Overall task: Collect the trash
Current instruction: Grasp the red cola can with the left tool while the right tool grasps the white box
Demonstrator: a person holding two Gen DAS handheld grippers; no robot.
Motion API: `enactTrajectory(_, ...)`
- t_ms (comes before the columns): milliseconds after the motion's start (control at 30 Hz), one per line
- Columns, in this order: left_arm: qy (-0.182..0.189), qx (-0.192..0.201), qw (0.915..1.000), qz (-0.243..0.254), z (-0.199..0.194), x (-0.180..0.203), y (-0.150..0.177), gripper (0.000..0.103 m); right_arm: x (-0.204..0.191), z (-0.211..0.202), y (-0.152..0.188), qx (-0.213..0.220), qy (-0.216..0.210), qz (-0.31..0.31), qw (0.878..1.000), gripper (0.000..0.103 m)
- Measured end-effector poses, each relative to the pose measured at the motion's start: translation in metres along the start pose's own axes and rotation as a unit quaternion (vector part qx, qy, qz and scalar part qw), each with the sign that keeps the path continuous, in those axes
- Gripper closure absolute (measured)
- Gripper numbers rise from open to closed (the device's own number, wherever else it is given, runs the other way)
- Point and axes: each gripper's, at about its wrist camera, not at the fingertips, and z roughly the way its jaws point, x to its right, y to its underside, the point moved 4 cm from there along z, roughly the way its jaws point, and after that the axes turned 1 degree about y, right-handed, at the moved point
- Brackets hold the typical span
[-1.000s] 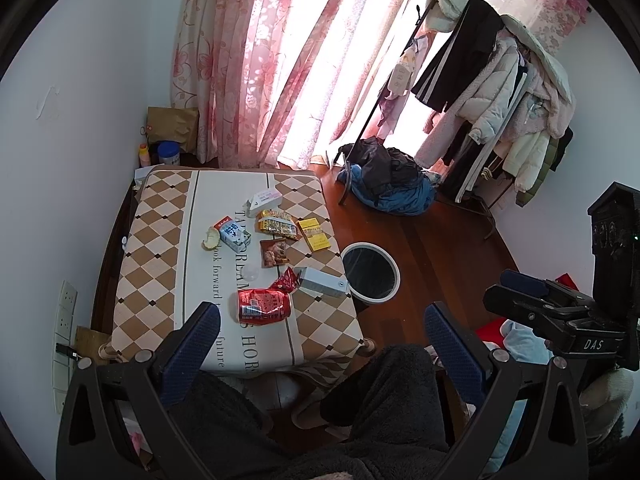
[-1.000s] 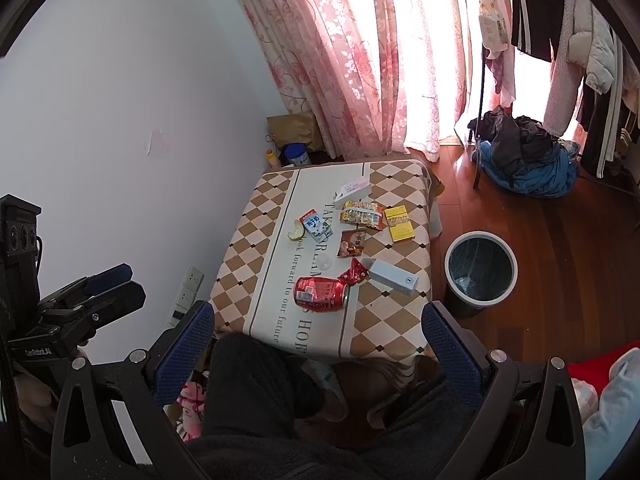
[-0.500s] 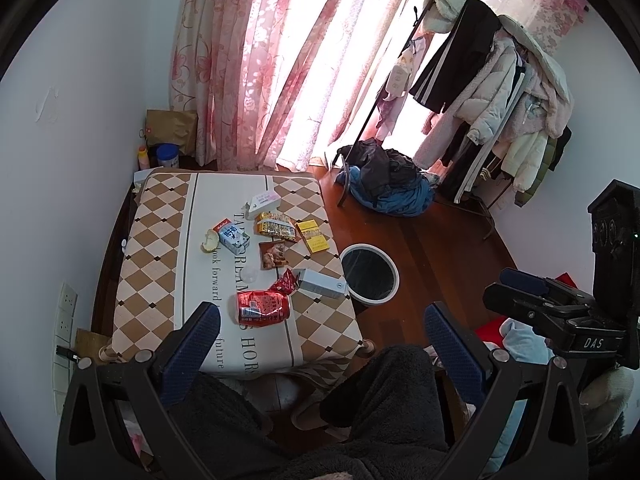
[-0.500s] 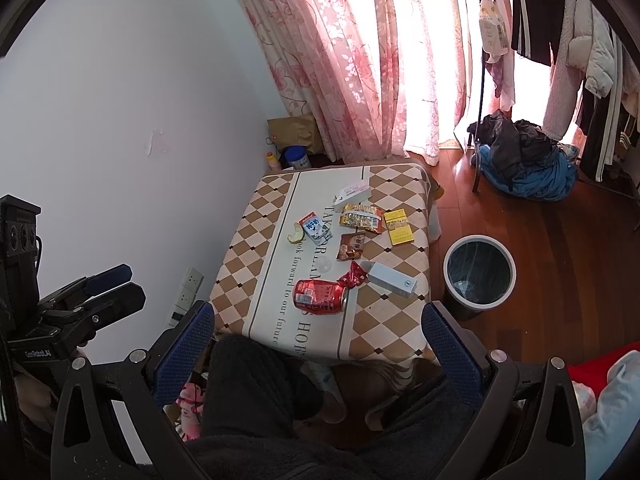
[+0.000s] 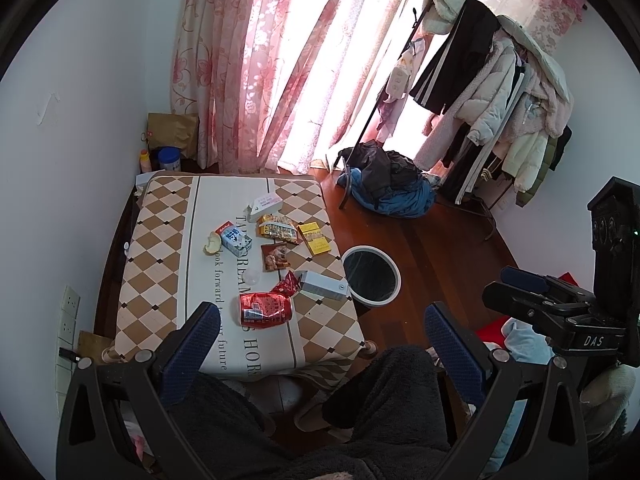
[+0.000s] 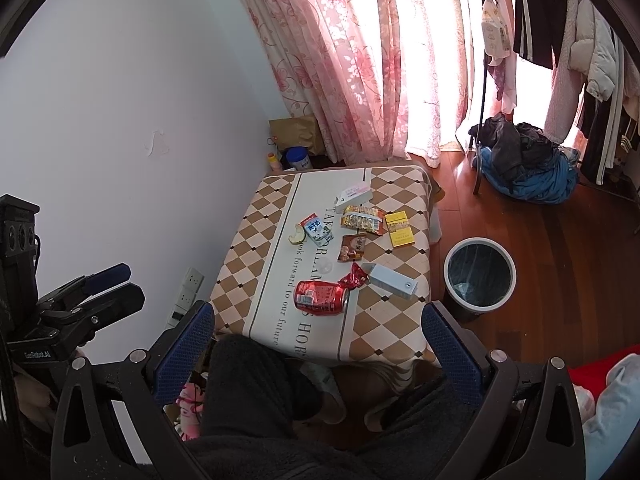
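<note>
Both tongs are held high above the scene with their blue-padded fingers spread wide apart and nothing between them: the left gripper [image 5: 320, 344] and the right gripper [image 6: 318, 344] each frame the near edge of a low table [image 5: 156, 264] covered in a brown-and-cream checked cloth, with the person's dark-trousered knees [image 6: 256, 392] below. The trash lies in a loose cluster on the table's centre strip. In the left view, a crushed red can [image 5: 265, 309] lies nearest, with a red wrapper [image 5: 289, 284] and a pale grey box [image 5: 322, 285] at about 1 o'clock from it. Farther back are a brown snack packet [image 5: 275, 256], a blue-and-white milk carton [image 5: 235, 238], a piece of peel [image 5: 213, 243] just beside the carton, a yellow packet [image 5: 279, 229], a yellow box [image 5: 314, 238] and a white box [image 5: 264, 203]. A white-rimmed bin [image 6: 479, 276] stands on the wooden floor, at 3 o'clock from the table.
</note>
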Motion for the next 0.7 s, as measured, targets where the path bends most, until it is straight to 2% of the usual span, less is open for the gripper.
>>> enactTrajectory(167, -0.006, 0.002, 1.0, 0.001, 0.001, -0.002, 0.0, 0.0, 0.003, 0.003, -0.002, 0.011, 0.012, 0.011, 1.0, 0.0)
enactTrajectory(300, -0.07, 0.007, 0.9975, -0.002, 0.03, -0.021, -0.004, 0.0, 0.019, 0.03, -0.004, 0.013, 0.041, 0.021, 0.999, 0.0)
enactTrajectory(400, -0.127, -0.02, 0.9914, -0.022, 0.078, -0.048, 0.0, 0.0, 0.041, 0.082, 0.0, -0.02, 0.057, 0.043, 0.997, 0.0)
enactTrajectory(467, -0.15, -0.052, 0.9864, -0.044, 0.119, -0.069, 0.008, 0.0, 0.054, 0.12, 0.005, -0.044, 0.061, 0.053, 0.996, 0.0)
enactTrajectory(533, -0.156, -0.088, 0.9809, -0.076, 0.155, -0.09, 0.02, 0.0, 0.07, 0.166, 0.013, -0.076, 0.075, 0.058, 0.993, 0.0)
enactTrajectory(600, -0.152, -0.127, 0.9726, -0.121, 0.191, -0.111, 0.036, 0.0, 0.09, 0.214, 0.02, -0.109, 0.087, 0.064, 0.988, 0.0)
enactTrajectory(700, -0.144, -0.165, 0.9586, -0.182, 0.23, -0.131, 0.06, 0.0, 0.116, 0.273, 0.028, -0.154, 0.104, 0.062, 0.981, 0.0)
